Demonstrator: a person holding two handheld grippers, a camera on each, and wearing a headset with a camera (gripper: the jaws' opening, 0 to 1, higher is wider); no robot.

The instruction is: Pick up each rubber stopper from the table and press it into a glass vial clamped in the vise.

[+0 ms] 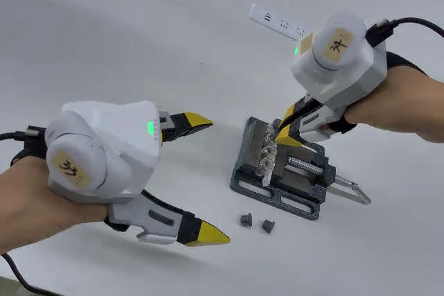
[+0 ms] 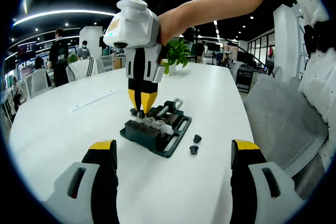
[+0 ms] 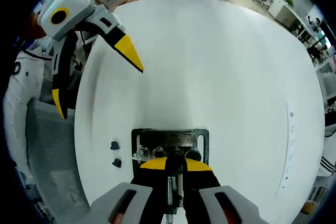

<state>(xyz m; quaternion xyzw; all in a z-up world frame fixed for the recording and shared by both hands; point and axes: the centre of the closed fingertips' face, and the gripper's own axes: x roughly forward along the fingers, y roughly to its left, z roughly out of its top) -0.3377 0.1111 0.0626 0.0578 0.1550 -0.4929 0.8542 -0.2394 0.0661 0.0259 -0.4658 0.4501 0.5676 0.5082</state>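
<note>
Now right gripper point(image 3: 176, 164) pinches a stopper point(image 3: 176, 156) atop clamped vials point(image 3: 149, 153).

A dark grey vise point(image 1: 244, 149) sits flat on the white table, right of centre, its screw handle pointing right and near. Between its jaws stands a row of small clear glass vials point(image 1: 265, 160), upright and touching side by side, running from near to far. In the right gripper view, two vials at one end of the row have dark tops, and the other two look clear and open. Two small dark rubber stoppers point(image 1: 245, 220) point(image 1: 268, 226) lie loose on the table just near of the vise, close together but apart.
</note>
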